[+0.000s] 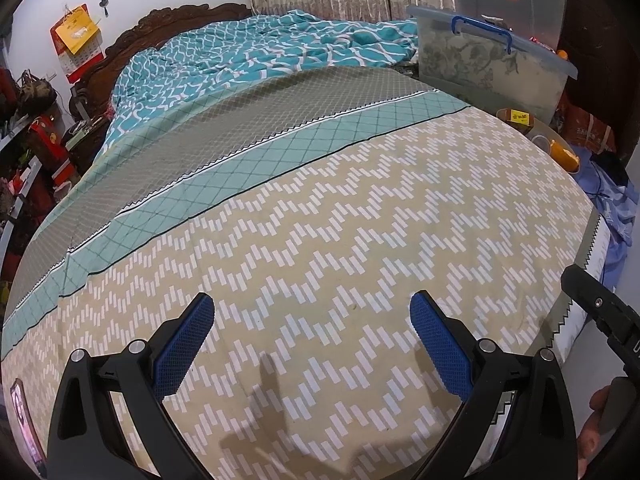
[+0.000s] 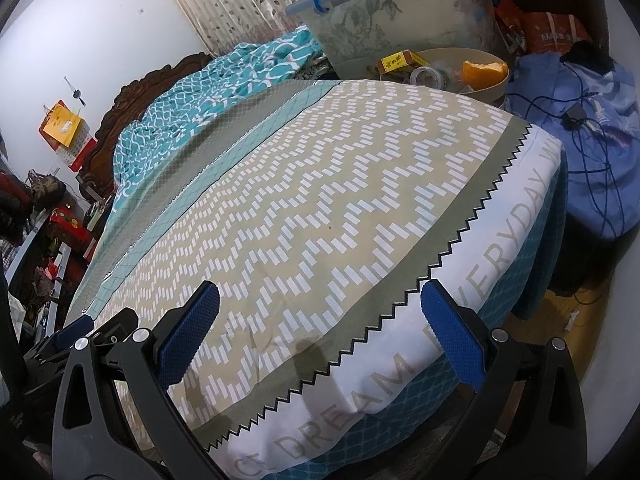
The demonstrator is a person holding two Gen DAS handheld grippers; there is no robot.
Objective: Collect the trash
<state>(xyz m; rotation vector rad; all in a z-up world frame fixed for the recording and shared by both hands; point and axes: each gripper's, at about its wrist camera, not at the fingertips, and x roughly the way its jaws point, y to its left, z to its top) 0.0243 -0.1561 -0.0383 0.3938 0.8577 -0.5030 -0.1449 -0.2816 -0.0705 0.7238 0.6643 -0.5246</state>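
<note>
A beige round bin [image 2: 494, 90] stands beyond the bed's far corner, beside a clear storage box. It holds a yellow carton [image 2: 398, 63], a tape roll [image 2: 425, 77] and orange peel [image 2: 484, 70]. The bin also shows in the left wrist view [image 1: 560, 136] with the carton [image 1: 517, 117] and peel [image 1: 564, 156]. My left gripper [image 1: 312, 312] is open and empty over the beige patterned bedsheet [image 1: 320, 220]. My right gripper [image 2: 320, 300] is open and empty over the bed's near edge [image 2: 400, 360].
A teal quilt [image 1: 260, 48] lies bunched at the headboard. A clear storage box with blue handle [image 2: 400, 16] stands behind the bin. A blue cloth bundle with cables [image 2: 580, 140] lies right of the bed. Cluttered shelves [image 1: 28, 140] stand at left.
</note>
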